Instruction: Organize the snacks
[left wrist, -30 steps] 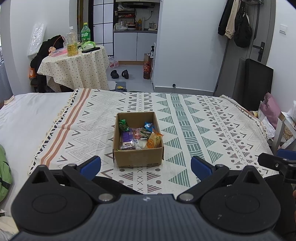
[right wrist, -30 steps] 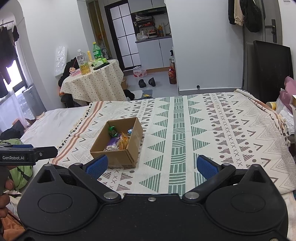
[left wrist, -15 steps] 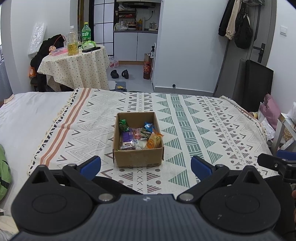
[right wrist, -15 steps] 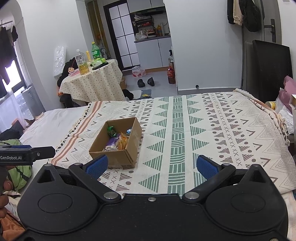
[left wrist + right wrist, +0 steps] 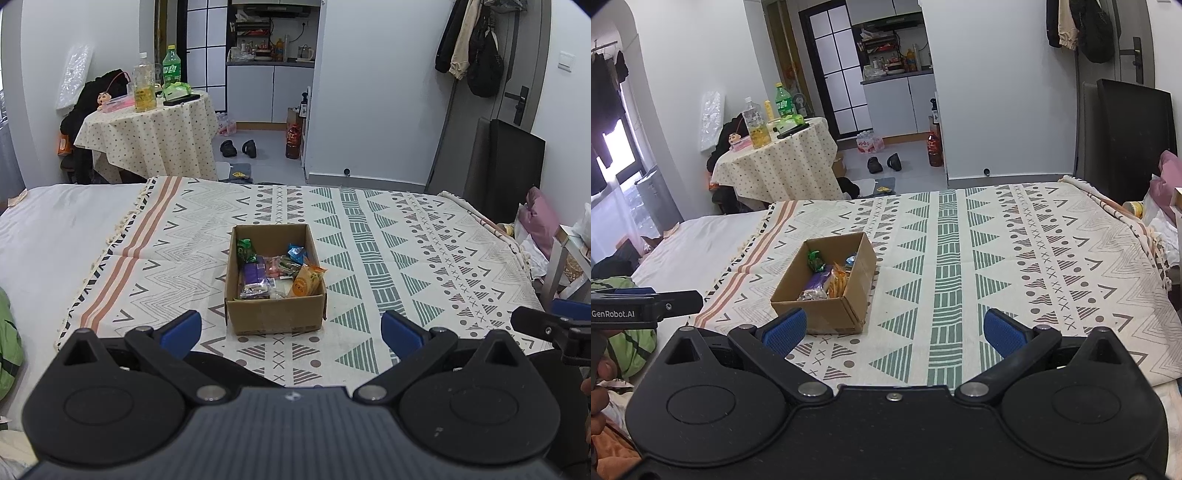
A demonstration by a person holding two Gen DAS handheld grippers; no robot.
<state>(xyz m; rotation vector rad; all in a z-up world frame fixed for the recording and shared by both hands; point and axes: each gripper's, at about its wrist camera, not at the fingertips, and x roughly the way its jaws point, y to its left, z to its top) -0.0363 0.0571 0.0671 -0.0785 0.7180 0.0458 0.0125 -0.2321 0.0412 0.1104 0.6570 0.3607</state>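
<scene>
A small open cardboard box (image 5: 275, 314) stands on the patterned blanket (image 5: 388, 258), holding several wrapped snacks (image 5: 275, 271) in green, purple, blue and orange. My left gripper (image 5: 291, 330) hovers open just short of the box's near wall, nothing between its blue pads. In the right wrist view the box (image 5: 827, 314) sits ahead and to the left, snacks (image 5: 827, 278) inside. My right gripper (image 5: 892, 330) is open and empty, its left pad near the box's front corner. Each gripper's tip shows at the edge of the other's view.
Left of the blanket lies a white sheet (image 5: 62, 229), with a green cloth (image 5: 9, 350) at the bed's near left edge. Beyond the bed stand a round table with bottles (image 5: 151, 122), shoes on the floor (image 5: 238, 147), and a dark panel (image 5: 517, 166) at right.
Both views have shifted only slightly; the box sits a touch further left in the right wrist view. Both grippers stay open and empty.
</scene>
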